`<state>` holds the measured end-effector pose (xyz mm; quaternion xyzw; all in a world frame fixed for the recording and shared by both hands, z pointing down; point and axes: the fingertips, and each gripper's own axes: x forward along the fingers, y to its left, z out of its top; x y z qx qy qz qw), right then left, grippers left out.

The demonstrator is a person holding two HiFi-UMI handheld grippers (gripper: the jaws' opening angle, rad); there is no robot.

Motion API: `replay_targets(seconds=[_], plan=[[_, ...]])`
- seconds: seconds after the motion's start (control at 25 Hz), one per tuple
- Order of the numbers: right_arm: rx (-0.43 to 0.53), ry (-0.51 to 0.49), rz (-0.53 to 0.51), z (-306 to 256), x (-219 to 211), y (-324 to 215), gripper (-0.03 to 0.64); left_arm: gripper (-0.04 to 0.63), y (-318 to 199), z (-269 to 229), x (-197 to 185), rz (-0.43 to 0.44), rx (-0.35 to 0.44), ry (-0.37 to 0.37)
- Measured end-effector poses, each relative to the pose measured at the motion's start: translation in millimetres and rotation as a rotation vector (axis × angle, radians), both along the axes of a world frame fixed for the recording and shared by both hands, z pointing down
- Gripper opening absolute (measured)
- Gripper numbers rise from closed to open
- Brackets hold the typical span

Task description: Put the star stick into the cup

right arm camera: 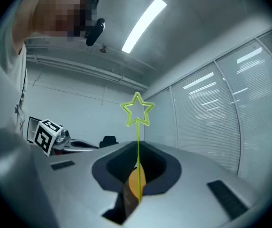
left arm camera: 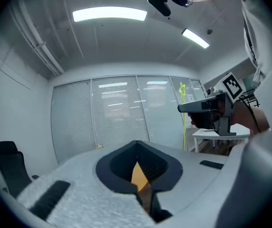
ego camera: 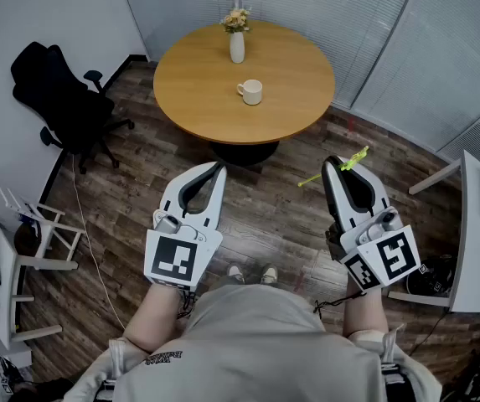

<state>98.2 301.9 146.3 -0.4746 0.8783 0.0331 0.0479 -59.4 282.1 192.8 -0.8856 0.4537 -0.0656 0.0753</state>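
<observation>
The star stick is a thin yellow-green rod with an outlined star at one end. My right gripper is shut on it, held over the wood floor short of the table. In the right gripper view the star stick rises from the closed jaws of the right gripper, star on top. The white cup stands upright near the middle of the round wooden table, well ahead of both grippers. My left gripper is shut with nothing in it; its own view shows the left gripper aimed at the blinds.
A white vase with flowers stands at the table's far side. A black office chair sits to the left, a white rack lower left, a white desk on the right. Glass walls with blinds close the room.
</observation>
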Motion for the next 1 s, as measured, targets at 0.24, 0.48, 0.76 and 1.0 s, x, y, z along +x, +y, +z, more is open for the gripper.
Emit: replay_targets(seconds=[0.24,0.48,0.76,1.0], plan=[[0.004,-0.023,0.014,-1,7,-7,0.035,0.021,-7,2,3,0.011,0.004,-0.005],[0.002,-0.02,0.001,2,9,-13,0.035,0.021,-11,1,12,0.007,-0.008,0.006],[-0.001,-0.018,-0.01,7,22,-18,0.035,0.021,-12,4,25,-0.002,-0.011,-0.005],[-0.004,-0.025,-0.031,12,39,-21,0.035,0.021,-11,9,40,-0.017,-0.012,-0.01]])
